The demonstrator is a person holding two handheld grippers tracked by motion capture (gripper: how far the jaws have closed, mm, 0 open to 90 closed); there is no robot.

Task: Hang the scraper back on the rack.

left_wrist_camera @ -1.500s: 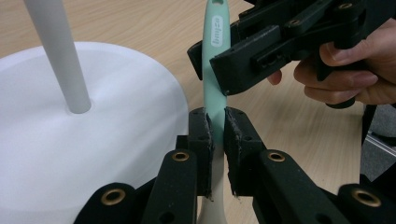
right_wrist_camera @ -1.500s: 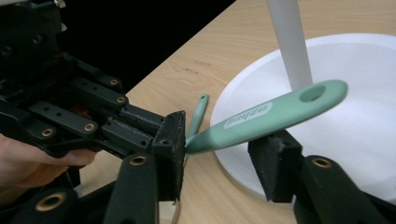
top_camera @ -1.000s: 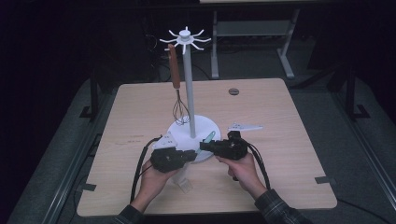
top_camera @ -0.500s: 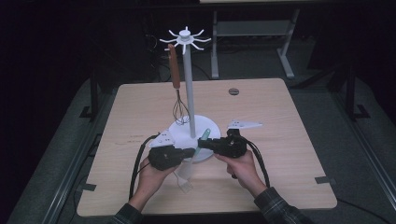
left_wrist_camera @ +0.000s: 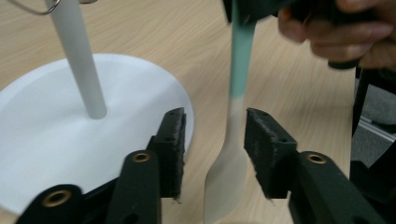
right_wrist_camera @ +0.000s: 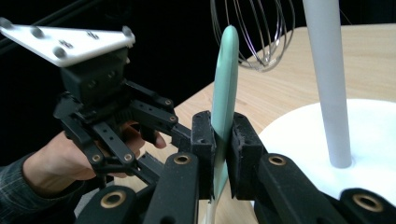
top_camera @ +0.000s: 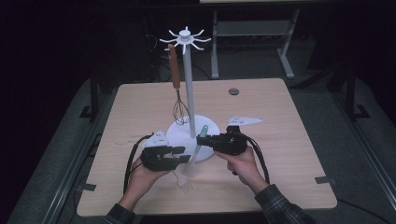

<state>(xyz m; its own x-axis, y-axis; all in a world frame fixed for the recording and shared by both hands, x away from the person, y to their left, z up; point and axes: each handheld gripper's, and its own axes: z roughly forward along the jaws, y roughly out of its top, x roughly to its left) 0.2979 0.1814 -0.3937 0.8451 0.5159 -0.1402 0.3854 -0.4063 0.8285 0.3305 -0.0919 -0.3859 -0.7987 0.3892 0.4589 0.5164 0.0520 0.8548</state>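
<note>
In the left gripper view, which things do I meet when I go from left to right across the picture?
White stand pole → left pad of the gripper → spatula with green handle → right pad → the person's other hand.

A light wooden table (top_camera: 303,140) with rounded corners is set on dark grey carpeted floor (top_camera: 364,140). A round grommet (top_camera: 233,91) is seen near its 12 o'clock edge. A white-legged desk frame (top_camera: 252,42) is placed at 12 o'clock. The surroundings are dimly lit, nearly black.
</note>
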